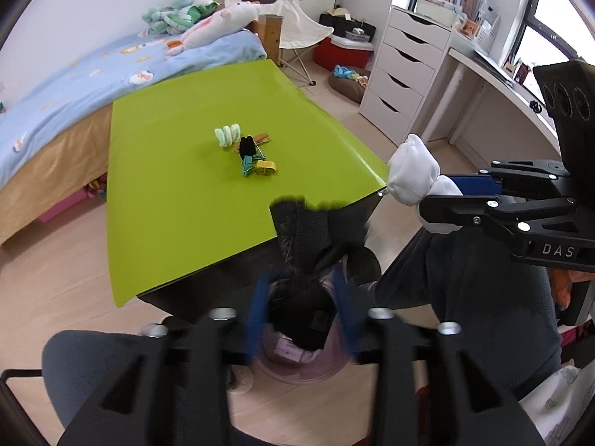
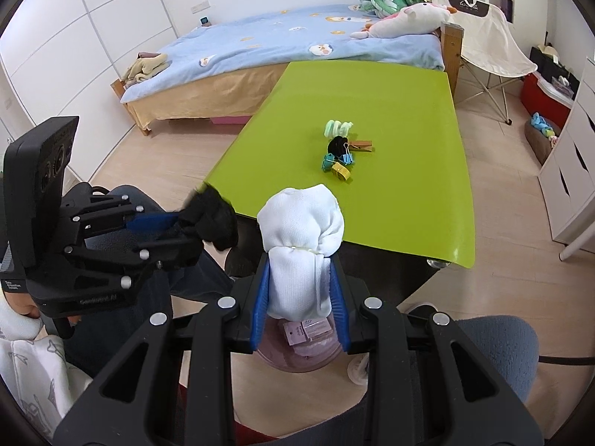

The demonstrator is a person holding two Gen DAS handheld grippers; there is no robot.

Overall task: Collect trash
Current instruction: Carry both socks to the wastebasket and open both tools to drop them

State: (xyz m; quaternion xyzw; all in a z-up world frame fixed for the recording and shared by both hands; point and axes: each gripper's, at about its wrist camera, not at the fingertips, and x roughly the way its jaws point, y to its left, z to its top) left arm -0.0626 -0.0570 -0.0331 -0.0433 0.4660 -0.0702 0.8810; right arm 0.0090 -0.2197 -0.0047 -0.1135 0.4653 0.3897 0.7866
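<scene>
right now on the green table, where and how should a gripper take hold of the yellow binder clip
Take the yellow binder clip across its body, coming down from above on the side nearest the table's front edge. It lies at that end of the little pile, with bare table on its near and outer sides. The teal clip touches its other side, so a low approach from there would likely knock it.

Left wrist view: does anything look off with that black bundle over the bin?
Yes. The black bundle sits blurred between the left tool's blue pads, which stand apart from it, so it seems released above the pink bin. The white bundle is clamped in the right tool. Nothing looks spilled on the green table.
</scene>
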